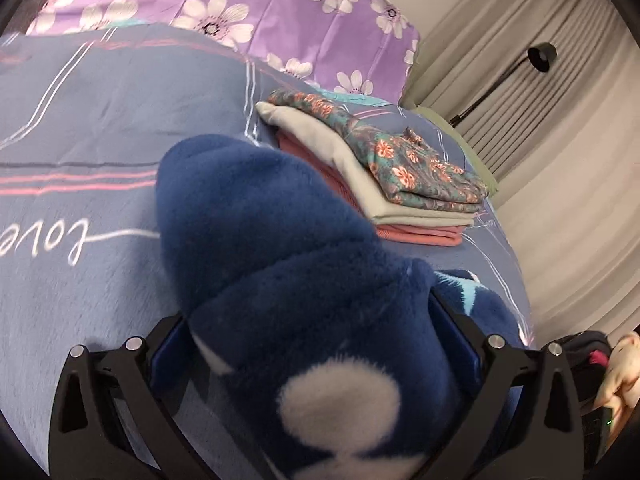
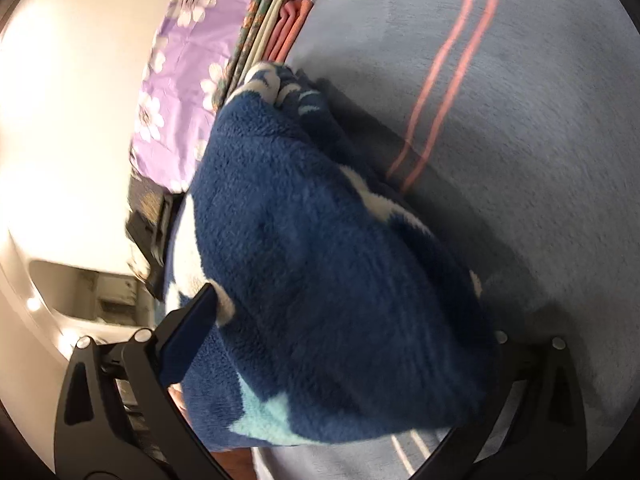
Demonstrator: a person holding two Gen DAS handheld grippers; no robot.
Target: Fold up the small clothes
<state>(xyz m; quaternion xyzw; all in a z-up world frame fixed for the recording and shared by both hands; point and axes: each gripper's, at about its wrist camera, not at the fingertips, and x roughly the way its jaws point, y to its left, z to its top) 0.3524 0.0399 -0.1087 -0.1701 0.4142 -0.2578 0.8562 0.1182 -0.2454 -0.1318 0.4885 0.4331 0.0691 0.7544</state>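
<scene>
Blue brushed bedsheet (image 1: 100,128), folded stack (image 1: 384,168) near its far edge, plush navy fleece (image 1: 288,248) bunched, clamped by left gripper (image 1: 316,360) and right gripper (image 2: 332,344).

Left black two-finger gripper (image 1: 316,356): jaws partly closed, clamped on dark blue fleece garment (image 1: 280,240) bunched between blue pads (image 1: 170,354). Right black two-finger gripper (image 2: 336,344): tilted sideways, jaws clamped on the same garment; right finger hidden by fleece.
</scene>
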